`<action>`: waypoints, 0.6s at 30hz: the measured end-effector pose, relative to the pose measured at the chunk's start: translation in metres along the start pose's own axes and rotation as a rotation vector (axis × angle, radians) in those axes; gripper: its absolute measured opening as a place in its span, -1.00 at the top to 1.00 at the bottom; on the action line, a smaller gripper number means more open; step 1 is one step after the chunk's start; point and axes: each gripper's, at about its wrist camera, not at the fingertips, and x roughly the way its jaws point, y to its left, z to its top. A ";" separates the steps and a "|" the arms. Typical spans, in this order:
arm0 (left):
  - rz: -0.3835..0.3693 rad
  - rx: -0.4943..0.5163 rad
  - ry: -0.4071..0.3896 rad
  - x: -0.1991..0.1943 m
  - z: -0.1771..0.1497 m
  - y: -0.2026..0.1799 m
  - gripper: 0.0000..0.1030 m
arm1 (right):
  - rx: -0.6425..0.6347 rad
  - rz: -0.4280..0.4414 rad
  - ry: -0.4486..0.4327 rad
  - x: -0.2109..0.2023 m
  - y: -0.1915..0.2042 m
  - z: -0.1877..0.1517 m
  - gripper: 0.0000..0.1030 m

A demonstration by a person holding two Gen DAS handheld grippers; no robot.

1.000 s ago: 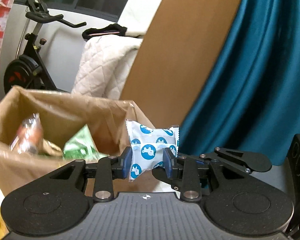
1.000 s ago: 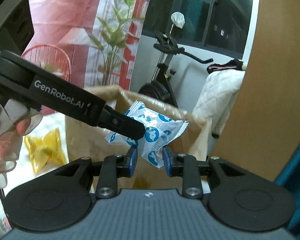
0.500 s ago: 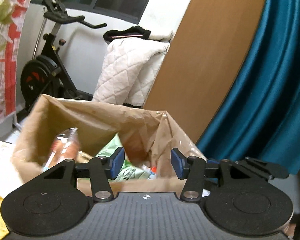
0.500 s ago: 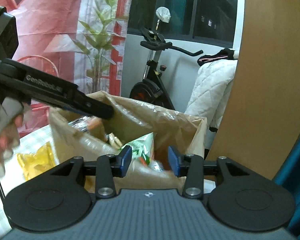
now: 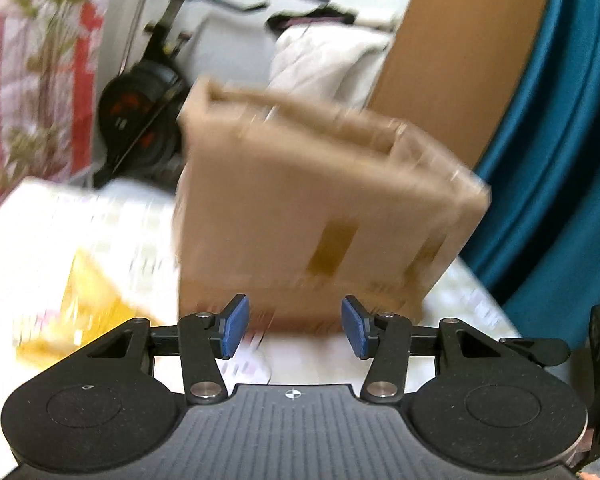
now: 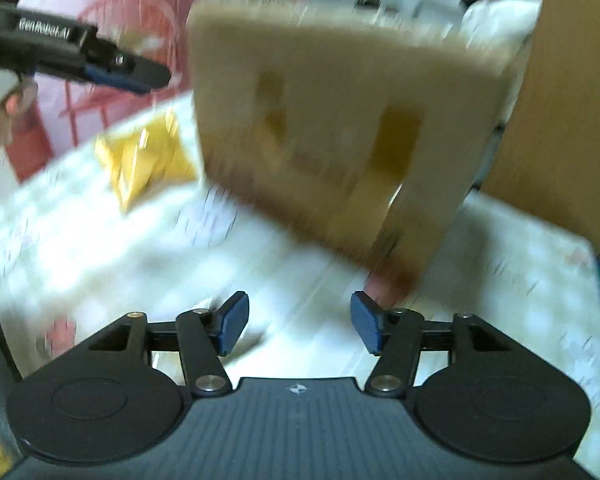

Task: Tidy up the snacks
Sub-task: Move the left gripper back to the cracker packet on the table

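both my grippers, left gripper (image 5: 295, 332) and right gripper (image 6: 299, 329), now hang open and empty, the blue-and-white packet gone into the brown paper bag (image 5: 320, 216) ahead of the jaws, so i judge the yellow snack packet (image 6: 146, 160), ahead-left, is next.

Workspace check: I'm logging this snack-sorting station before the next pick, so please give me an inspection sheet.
Surface: table with a pale patterned cover, blurred.
Job's things: brown paper bag standing on it; yellow snack packet lying to its left.
Clutter: pale item near the right gripper's left fingertip, too blurred to name.
Grippers: left gripper and right gripper both open, holding nothing.
Cables: nothing seen.
Surroundings: exercise bike, teal curtain, white quilt.
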 end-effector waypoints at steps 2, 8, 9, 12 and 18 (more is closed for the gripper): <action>0.016 -0.020 0.025 0.002 -0.013 0.008 -0.04 | -0.037 0.010 0.054 0.013 0.010 -0.009 -0.33; 0.034 -0.050 0.061 0.006 -0.028 0.024 -0.04 | -0.203 0.008 0.141 0.034 0.044 -0.032 -0.54; 0.035 -0.054 0.063 0.006 -0.028 0.026 -0.04 | -0.214 0.007 0.142 0.037 0.048 -0.031 -0.54; 0.037 -0.056 0.064 0.008 -0.027 0.028 -0.04 | -0.202 0.029 0.125 0.043 0.055 -0.027 -0.55; 0.030 -0.083 0.087 0.006 -0.043 0.029 -0.04 | -0.145 0.056 0.074 0.068 0.061 -0.012 -0.59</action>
